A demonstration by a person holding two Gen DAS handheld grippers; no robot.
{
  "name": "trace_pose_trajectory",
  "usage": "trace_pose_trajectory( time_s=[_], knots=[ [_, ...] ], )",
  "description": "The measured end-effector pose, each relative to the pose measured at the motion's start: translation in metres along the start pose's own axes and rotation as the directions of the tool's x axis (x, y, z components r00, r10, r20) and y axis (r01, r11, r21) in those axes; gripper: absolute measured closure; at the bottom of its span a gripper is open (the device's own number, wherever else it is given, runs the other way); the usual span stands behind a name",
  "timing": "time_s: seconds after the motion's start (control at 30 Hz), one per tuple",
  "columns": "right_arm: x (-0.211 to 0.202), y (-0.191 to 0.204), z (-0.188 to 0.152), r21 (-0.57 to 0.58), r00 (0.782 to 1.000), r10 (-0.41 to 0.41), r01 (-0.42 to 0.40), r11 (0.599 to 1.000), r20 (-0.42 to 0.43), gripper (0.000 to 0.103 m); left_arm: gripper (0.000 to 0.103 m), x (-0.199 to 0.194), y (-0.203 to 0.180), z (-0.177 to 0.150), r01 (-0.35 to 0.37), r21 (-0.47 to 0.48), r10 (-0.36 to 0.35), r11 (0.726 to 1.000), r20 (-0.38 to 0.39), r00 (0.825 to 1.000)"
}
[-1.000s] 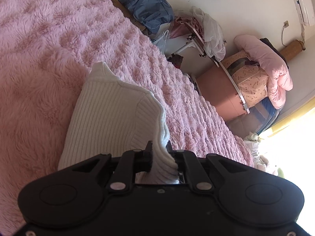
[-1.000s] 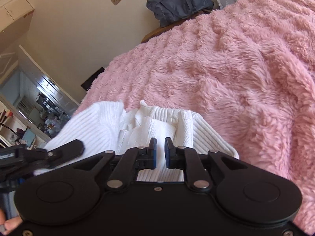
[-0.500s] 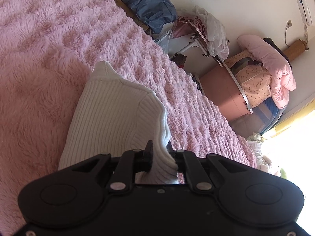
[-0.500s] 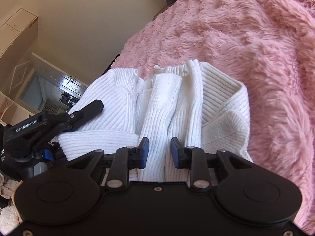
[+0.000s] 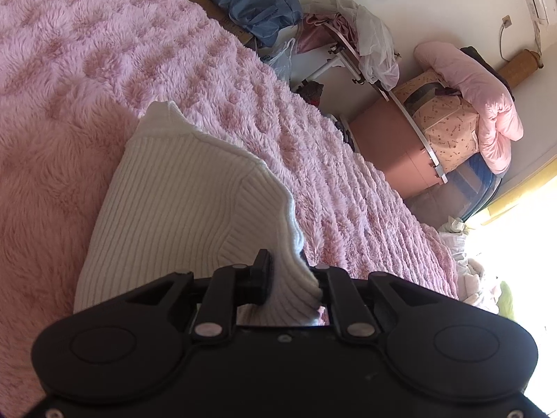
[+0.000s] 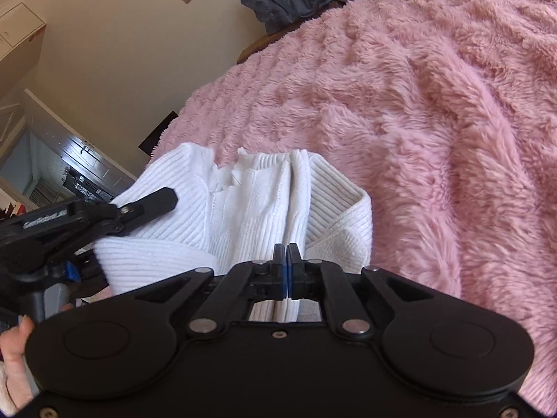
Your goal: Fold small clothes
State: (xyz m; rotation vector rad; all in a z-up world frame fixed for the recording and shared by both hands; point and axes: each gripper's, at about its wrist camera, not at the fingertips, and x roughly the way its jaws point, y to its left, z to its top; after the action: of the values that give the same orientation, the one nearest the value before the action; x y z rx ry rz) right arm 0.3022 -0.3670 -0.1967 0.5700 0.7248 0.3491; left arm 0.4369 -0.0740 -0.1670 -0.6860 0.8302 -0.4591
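A white ribbed knit sweater (image 5: 181, 205) lies partly folded on a fluffy pink blanket (image 5: 87, 52). My left gripper (image 5: 283, 271) is shut on a fold of the sweater's near edge. In the right wrist view the sweater (image 6: 264, 202) is bunched with folds running toward me, and the left gripper (image 6: 139, 209) shows at its left side. My right gripper (image 6: 287, 257) has its jaws pressed together over the sweater's near edge; no cloth shows between the pads.
The pink blanket (image 6: 435, 122) covers the whole bed. Beyond the bed's far edge are a blue bag (image 5: 254, 3), a white rack with clothes (image 5: 351, 48) and a pile of bedding on a pink box (image 5: 463, 111). A hand (image 6: 14, 355) holds the left gripper.
My right gripper opened over the sweater's near edge, then closed its jaws. The left gripper has kept its hold on the sweater and barely moved.
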Motion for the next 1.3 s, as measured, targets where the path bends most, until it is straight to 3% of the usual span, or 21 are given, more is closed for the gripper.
trace_pose_trajectory(
  time_s=[0.07,0.13,0.2,0.37,0.47,0.53,0.6,0.87,1.1,1.27,1.3],
  knots=[
    [-0.022,0.009,-0.017,-0.023,0.998,0.056,-0.056,0.998,0.003,0.095,0.092,0.003,-0.002,0.0,-0.005,0.007,0.005,1.0,-0.002,1.0],
    [-0.042,0.023,-0.042,-0.081,0.998,0.066,-0.064,0.995,0.02,0.072,0.092,0.006,-0.002,0.0,-0.009,0.004,0.009,1.0,-0.005,1.0],
    [-0.048,0.039,-0.065,-0.162,0.999,0.038,-0.035,0.986,0.021,0.058,0.092,0.008,-0.003,0.0,-0.017,-0.001,0.017,1.0,-0.005,1.0],
    [-0.033,0.063,-0.093,-0.298,0.999,-0.024,0.015,0.954,-0.024,0.06,0.092,0.01,-0.007,0.001,-0.04,0.004,0.04,0.999,-0.005,0.999],
    [-0.026,0.067,-0.099,-0.339,0.997,-0.063,0.047,0.94,-0.035,0.066,0.092,0.011,-0.01,0.002,-0.053,0.019,0.053,0.998,-0.01,0.999],
    [-0.022,0.065,-0.099,-0.326,0.996,-0.072,0.053,0.944,-0.045,0.085,0.092,0.013,-0.014,0.002,-0.06,0.035,0.061,0.998,-0.013,0.998],
    [-0.022,0.059,-0.095,-0.281,0.996,-0.065,0.048,0.958,-0.053,0.094,0.092,0.015,-0.017,0.003,-0.061,0.043,0.062,0.997,-0.017,0.998],
    [-0.058,0.065,-0.093,-0.195,0.997,-0.077,0.079,0.978,0.017,0.095,0.092,0.036,-0.04,0.004,-0.012,0.079,0.017,0.997,-0.054,0.998],
    [-0.051,0.046,-0.113,-0.103,0.988,-0.151,0.148,0.984,-0.017,0.096,0.092,0.073,-0.035,-0.02,-0.066,0.087,0.076,0.994,-0.109,0.991],
    [-0.045,0.029,-0.119,-0.067,0.989,-0.147,0.145,0.987,-0.028,0.096,0.079,0.094,-0.034,-0.027,-0.103,0.105,0.118,0.989,-0.145,0.982],
    [-0.043,0.028,-0.118,-0.068,0.99,-0.141,0.138,0.988,-0.029,0.096,0.072,0.097,-0.038,-0.026,-0.11,0.118,0.128,0.987,-0.154,0.98]
  ],
)
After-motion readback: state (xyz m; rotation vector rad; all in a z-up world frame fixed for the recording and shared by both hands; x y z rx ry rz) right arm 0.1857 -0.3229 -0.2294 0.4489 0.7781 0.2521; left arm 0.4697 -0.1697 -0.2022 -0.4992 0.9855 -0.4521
